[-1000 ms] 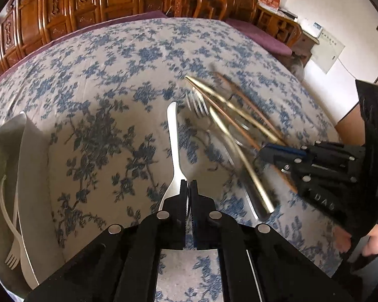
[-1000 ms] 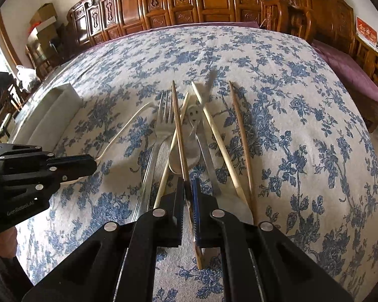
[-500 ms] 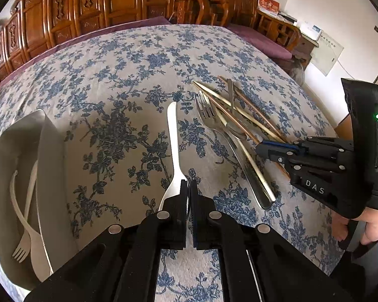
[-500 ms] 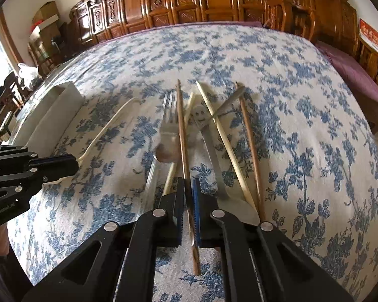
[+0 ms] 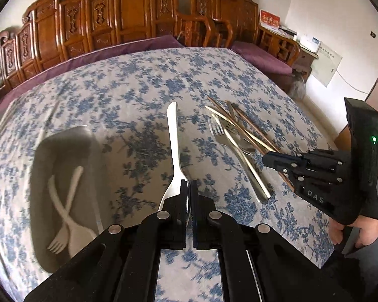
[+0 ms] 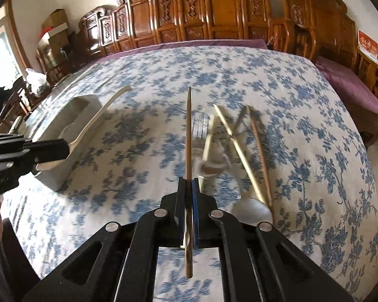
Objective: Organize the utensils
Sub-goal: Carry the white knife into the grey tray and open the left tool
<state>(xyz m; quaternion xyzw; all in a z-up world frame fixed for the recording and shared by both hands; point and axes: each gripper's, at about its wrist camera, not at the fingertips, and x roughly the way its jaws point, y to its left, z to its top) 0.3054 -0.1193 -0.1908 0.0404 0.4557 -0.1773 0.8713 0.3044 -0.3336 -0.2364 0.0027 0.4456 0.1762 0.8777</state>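
The left gripper [image 5: 188, 188] is clamped on a silver utensil [image 5: 173, 141] whose handle juts straight ahead of its fingers; a grey tray [image 5: 63, 141] holding white plastic cutlery [image 5: 68, 201] sits to its left. The right gripper [image 6: 188, 188] pinches a brown chopstick [image 6: 188, 125], with the remaining utensils [image 6: 237, 146] piled just right of it on the floral tablecloth [image 6: 302, 151].

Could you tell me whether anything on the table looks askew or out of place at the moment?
Yes: the loose heap of metal cutlery and chopsticks lies criss-crossed on the blue floral tablecloth rather than sorted. In the grey tray, the white plastic fork and another white plastic utensil cross each other.
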